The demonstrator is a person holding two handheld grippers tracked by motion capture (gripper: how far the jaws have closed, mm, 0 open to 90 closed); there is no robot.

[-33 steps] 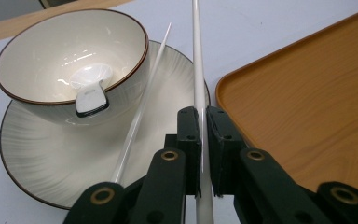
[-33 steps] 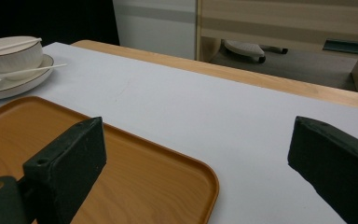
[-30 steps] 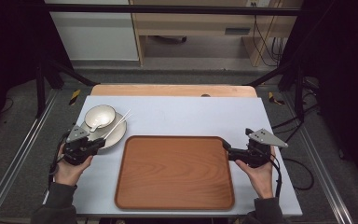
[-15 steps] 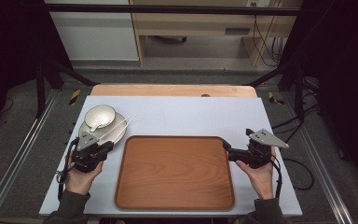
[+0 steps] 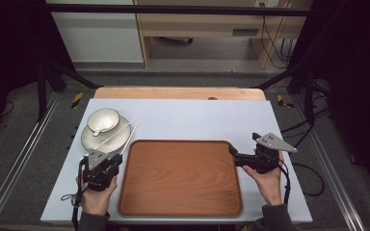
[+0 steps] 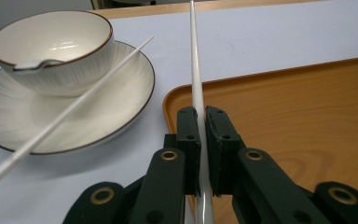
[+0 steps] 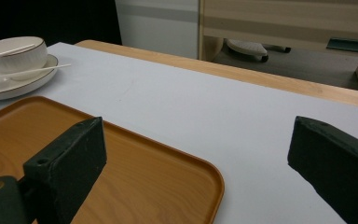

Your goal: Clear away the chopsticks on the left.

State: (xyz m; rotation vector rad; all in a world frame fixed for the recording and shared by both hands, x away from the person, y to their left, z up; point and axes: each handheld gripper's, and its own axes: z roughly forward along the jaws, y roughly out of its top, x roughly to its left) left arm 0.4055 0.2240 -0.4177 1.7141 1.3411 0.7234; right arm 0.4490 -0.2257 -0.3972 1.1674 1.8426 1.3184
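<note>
The left hand-held gripper (image 6: 200, 149) sits clamped on a white chopstick (image 6: 196, 84) near the counter's (image 5: 197, 115) left front corner, the stick running straight out from between its jaws over the left rim of the wooden tray (image 5: 180, 175). A second chopstick (image 6: 70, 109) rests across the plate (image 6: 98, 116) beside the bowl (image 6: 51, 49), just left of the gripper. The right hand-held gripper (image 7: 196, 154) hovers with jaws wide apart at the tray's far right corner, holding nothing

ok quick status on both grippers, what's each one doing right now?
Left gripper: shut on one white chopstick, at the wooden tray's left edge.
Right gripper: open, nothing between the jaws, at the tray's right edge.
</note>
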